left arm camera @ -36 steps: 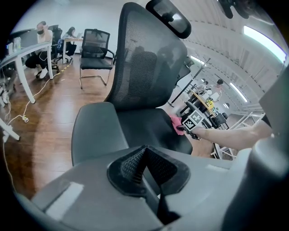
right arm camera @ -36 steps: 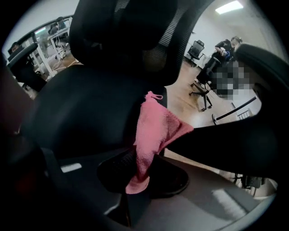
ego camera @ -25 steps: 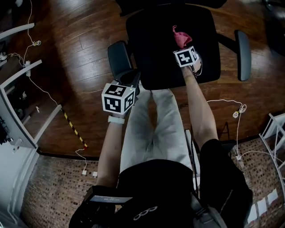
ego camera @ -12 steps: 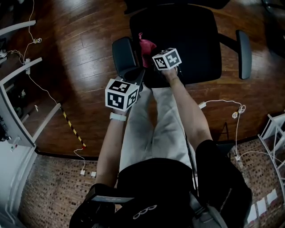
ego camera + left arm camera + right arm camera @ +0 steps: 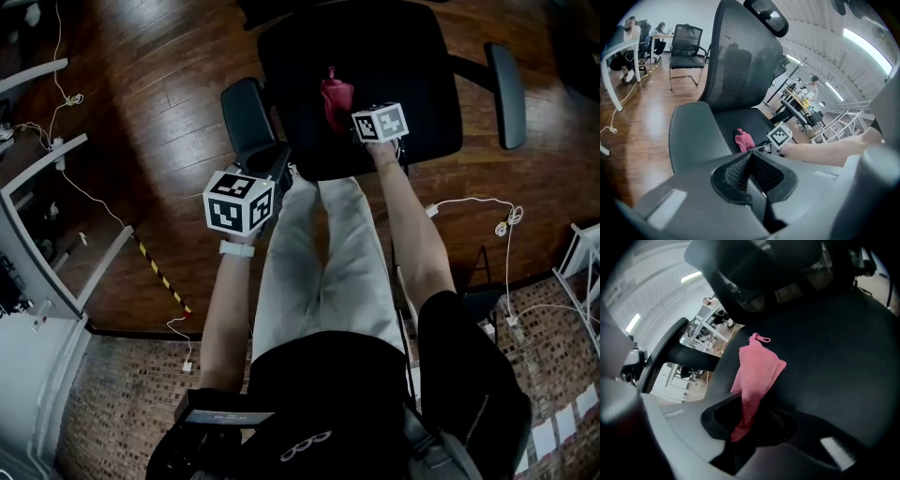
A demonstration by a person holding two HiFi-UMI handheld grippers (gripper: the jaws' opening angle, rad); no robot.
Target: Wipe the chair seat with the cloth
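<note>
The black chair seat (image 5: 403,66) fills the top of the head view. A pink cloth (image 5: 336,98) lies bunched on its left-front part, and my right gripper (image 5: 350,114) is shut on it. In the right gripper view the cloth (image 5: 758,366) runs up from between the jaws (image 5: 750,411) onto the seat (image 5: 834,357). My left gripper (image 5: 283,167) hovers by the seat's front-left corner, beside the left armrest (image 5: 246,117). Its jaws (image 5: 751,154) are shut with nothing between them. From there I see the cloth (image 5: 744,139) and the right gripper's marker cube (image 5: 780,136).
The chair's right armrest (image 5: 503,80) sticks out at the far side and its mesh backrest (image 5: 740,61) stands behind the seat. White cables (image 5: 487,216) trail on the wood floor. Desk legs (image 5: 37,169) and striped tape (image 5: 159,277) are at the left, a white rack (image 5: 581,281) at the right.
The right gripper dragged the cloth from the seat's middle-right over to its left front edge, then part way back to the right. The left gripper stayed by the left armrest.
</note>
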